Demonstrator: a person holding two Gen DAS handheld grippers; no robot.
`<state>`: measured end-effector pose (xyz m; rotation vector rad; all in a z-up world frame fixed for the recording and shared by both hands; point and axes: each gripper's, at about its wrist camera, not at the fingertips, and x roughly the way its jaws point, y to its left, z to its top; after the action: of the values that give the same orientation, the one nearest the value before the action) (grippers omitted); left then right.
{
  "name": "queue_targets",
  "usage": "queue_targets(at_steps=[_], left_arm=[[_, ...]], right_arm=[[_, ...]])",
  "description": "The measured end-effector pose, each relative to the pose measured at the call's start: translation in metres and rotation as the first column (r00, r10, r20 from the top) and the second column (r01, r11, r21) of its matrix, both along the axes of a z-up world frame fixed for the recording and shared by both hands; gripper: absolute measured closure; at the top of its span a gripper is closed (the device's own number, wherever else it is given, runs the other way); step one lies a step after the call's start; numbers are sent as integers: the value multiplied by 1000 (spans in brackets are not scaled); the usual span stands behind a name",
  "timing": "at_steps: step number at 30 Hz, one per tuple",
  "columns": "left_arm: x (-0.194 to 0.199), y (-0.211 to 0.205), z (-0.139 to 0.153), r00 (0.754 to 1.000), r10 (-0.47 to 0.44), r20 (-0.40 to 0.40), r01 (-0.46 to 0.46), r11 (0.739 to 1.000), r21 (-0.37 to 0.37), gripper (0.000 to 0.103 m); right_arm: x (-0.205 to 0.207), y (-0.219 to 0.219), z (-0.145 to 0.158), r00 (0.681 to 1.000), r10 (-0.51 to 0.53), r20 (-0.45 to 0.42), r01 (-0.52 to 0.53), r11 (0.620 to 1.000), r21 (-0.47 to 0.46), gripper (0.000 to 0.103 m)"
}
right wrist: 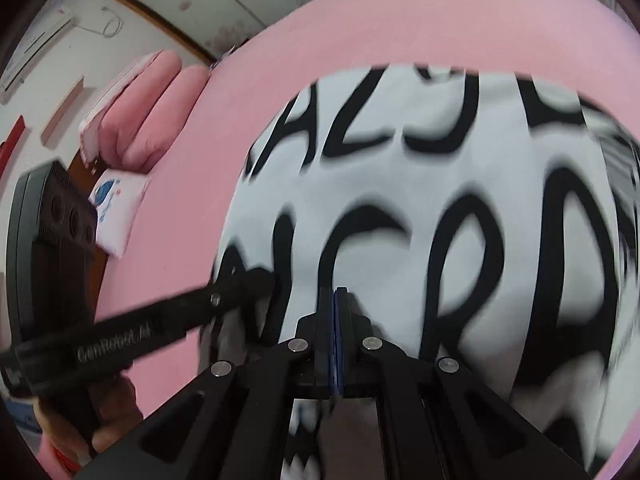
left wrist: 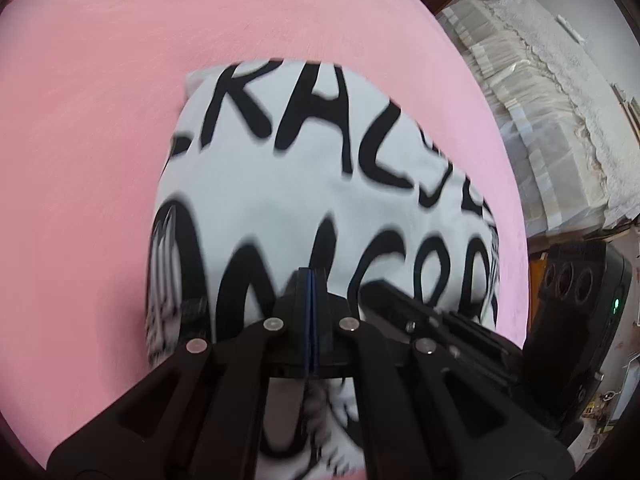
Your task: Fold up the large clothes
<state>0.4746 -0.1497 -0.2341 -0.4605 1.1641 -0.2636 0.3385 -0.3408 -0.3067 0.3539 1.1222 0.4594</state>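
Pink bed (left wrist: 100, 120) bears one white printed garment (left wrist: 320, 168), two closed tongs (left wrist: 311, 280) above

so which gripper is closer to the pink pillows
Left. The left gripper is at the shirt's edge on the pillows' side; the right gripper is farther along, over the shirt's middle.

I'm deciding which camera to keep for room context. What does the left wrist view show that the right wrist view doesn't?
Only the left wrist view: a lace-covered bed beside the pink one. Only the right: pink pillows, an air conditioner, a small white cushion. Both: the white shirt with black lettering on the pink sheet, and both grippers, left and right, shut.
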Motion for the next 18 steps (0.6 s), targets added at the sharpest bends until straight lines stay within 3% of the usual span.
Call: queue_targets(at_steps=[5, 9, 13, 16, 18], left_arm=[[44, -10, -9, 999, 19, 42, -19, 1000, -11, 103], [82, -6, -8, 995, 41, 87, -41, 999, 4, 103], [101, 17, 3, 987, 98, 129, -104, 994, 37, 103], [101, 36, 11, 981, 152, 122, -161, 985, 69, 103], [93, 46, 16, 977, 184, 105, -198, 969, 148, 103]], right_arm=[[53, -7, -5, 999, -37, 37, 38, 999, -5, 103], [85, -32, -2, 992, -99, 75, 104, 992, -68, 103], [89, -75, 5, 983, -168, 71, 170, 985, -22, 103], [71, -92, 18, 971, -207, 121, 226, 958, -175, 103], [52, -108, 25, 968, -215, 130, 239, 950, -201, 103]])
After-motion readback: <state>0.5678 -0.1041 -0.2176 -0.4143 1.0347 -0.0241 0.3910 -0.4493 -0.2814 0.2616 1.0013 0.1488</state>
